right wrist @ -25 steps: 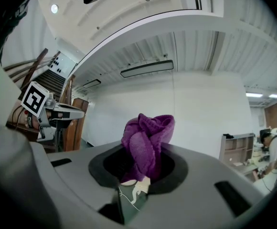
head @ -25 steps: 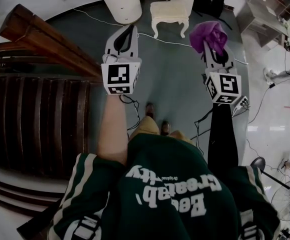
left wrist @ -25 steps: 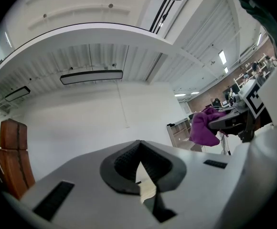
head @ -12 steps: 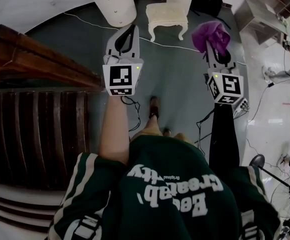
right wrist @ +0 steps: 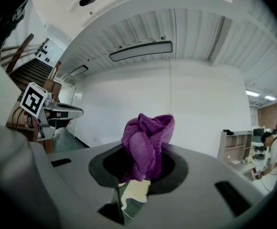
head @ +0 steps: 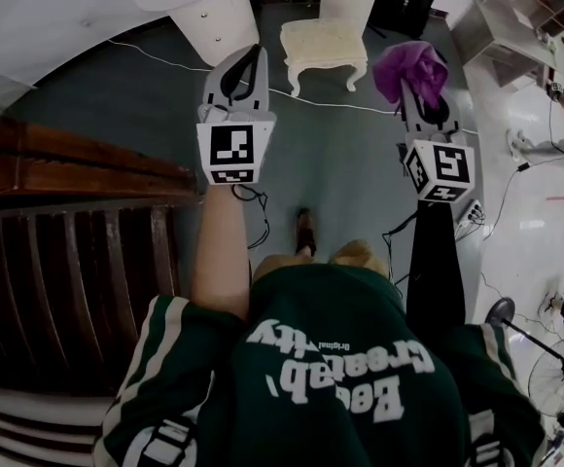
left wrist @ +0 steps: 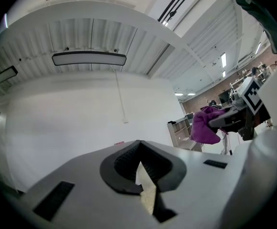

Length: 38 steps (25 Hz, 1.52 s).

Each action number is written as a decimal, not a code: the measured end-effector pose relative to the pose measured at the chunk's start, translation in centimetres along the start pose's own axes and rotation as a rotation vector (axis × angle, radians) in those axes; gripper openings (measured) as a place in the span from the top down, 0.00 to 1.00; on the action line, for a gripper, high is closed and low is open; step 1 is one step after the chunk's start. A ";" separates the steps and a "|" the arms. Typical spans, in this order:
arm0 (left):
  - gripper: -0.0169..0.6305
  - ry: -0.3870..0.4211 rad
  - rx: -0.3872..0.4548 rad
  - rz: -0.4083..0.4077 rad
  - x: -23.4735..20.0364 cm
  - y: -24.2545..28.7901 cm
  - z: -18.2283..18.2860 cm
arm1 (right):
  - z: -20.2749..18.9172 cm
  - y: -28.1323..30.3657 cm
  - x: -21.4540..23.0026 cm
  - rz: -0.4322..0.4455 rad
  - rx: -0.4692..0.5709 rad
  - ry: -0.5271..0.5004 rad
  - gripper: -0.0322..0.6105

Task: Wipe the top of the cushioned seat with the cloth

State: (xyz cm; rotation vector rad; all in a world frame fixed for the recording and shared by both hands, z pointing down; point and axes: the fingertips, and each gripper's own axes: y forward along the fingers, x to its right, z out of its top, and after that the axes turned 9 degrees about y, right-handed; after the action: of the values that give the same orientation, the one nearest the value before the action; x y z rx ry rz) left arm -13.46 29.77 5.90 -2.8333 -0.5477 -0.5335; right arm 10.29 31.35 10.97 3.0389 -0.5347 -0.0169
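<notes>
The cushioned seat [head: 323, 41] is a small cream stool with carved legs, standing on the grey-green floor ahead, between my two grippers in the head view. My right gripper [head: 408, 88] is held in the air, shut on a bunched purple cloth [head: 410, 66] that sticks up past its jaws; the cloth [right wrist: 147, 144] fills the middle of the right gripper view. My left gripper [head: 251, 54] is raised level with it, shut with nothing in it, its fingertips [left wrist: 139, 147] meeting. Both hang short of the stool and well above it.
A dark wooden staircase and banister [head: 68, 178] fill the left. A white rounded cabinet [head: 214, 16] stands left of the stool and a black bag [head: 405, 3] behind it. White cables [head: 263, 86] cross the floor. Shelving [head: 515, 17] and a fan [head: 554, 377] are on the right.
The person has stepped forward: the stool and cabinet sit lower and nearer in the head view, and the banister has slid left. Both grippers keep their pose, cloth still held.
</notes>
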 end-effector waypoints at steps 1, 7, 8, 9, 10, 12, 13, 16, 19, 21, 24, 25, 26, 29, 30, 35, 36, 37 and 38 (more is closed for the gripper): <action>0.95 -0.004 0.001 -0.002 -0.4 0.6 -0.3 | -0.1 0.6 0.0 -0.001 -0.003 0.000 0.80; 0.95 -0.026 0.002 -0.014 -1.9 3.5 -1.8 | 0.0 4.1 0.7 -0.002 -0.009 0.001 0.80; 0.95 -0.026 -0.001 -0.016 -2.2 4.0 -2.1 | 0.2 4.7 0.9 -0.002 -0.006 0.002 0.80; 0.95 -0.025 -0.003 -0.017 -2.4 4.6 -2.3 | 0.3 5.3 1.2 -0.002 -0.003 0.003 0.80; 0.95 -0.023 -0.005 -0.017 -2.5 5.2 -2.5 | 0.3 5.9 1.4 0.000 -0.001 0.005 0.80; 0.95 -0.016 -0.006 -0.017 -2.8 6.5 -2.8 | 0.2 7.0 2.0 0.005 0.001 0.009 0.80; 0.95 -0.011 -0.008 -0.016 -2.9 7.2 -3.0 | 0.1 7.7 2.3 0.008 0.002 0.011 0.80; 0.95 -0.010 -0.007 -0.011 -3.5 9.7 -4.4 | -0.7 10.4 3.6 0.016 0.009 0.021 0.80; 0.95 -0.011 -0.001 0.006 -4.4 13.0 -6.1 | -1.6 14.3 5.1 0.027 0.021 0.027 0.80; 0.95 -0.005 -0.008 0.016 -4.9 15.7 -7.2 | -2.2 17.3 6.0 0.046 0.018 0.026 0.80; 0.95 0.005 -0.027 0.024 -5.2 20.0 -8.4 | -2.5 21.8 7.9 0.081 0.006 0.036 0.80; 0.95 0.007 -0.033 0.028 -5.4 21.5 -8.8 | -2.5 23.4 8.7 0.092 0.001 0.040 0.80; 0.95 0.007 -0.038 0.033 -5.6 23.1 -9.1 | -2.5 25.0 9.5 0.102 -0.004 0.042 0.80; 0.95 0.014 -0.048 0.038 -6.3 27.4 -10.1 | -2.5 29.7 11.3 0.129 -0.016 0.055 0.80; 0.95 0.019 -0.052 0.039 -6.6 28.8 -10.5 | -2.5 31.3 11.8 0.140 -0.019 0.058 0.80; 0.95 0.025 -0.077 0.060 -7.8 35.7 -12.2 | -3.3 39.0 14.4 0.200 -0.055 0.073 0.80; 0.95 0.025 -0.083 0.066 -8.0 36.8 -12.5 | -3.6 40.3 14.7 0.214 -0.063 0.078 0.80; 0.95 0.025 -0.091 0.073 -8.2 37.7 -12.9 | -3.9 41.6 14.9 0.228 -0.069 0.082 0.80; 0.95 0.025 -0.101 0.080 -8.5 38.5 -13.4 | -4.1 42.7 15.1 0.240 -0.074 0.087 0.80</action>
State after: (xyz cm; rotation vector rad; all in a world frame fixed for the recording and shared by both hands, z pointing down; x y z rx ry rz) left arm -9.78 -11.52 9.85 -2.9247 -0.4118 -0.5975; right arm 10.00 -13.70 17.50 2.8674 -0.8660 0.1034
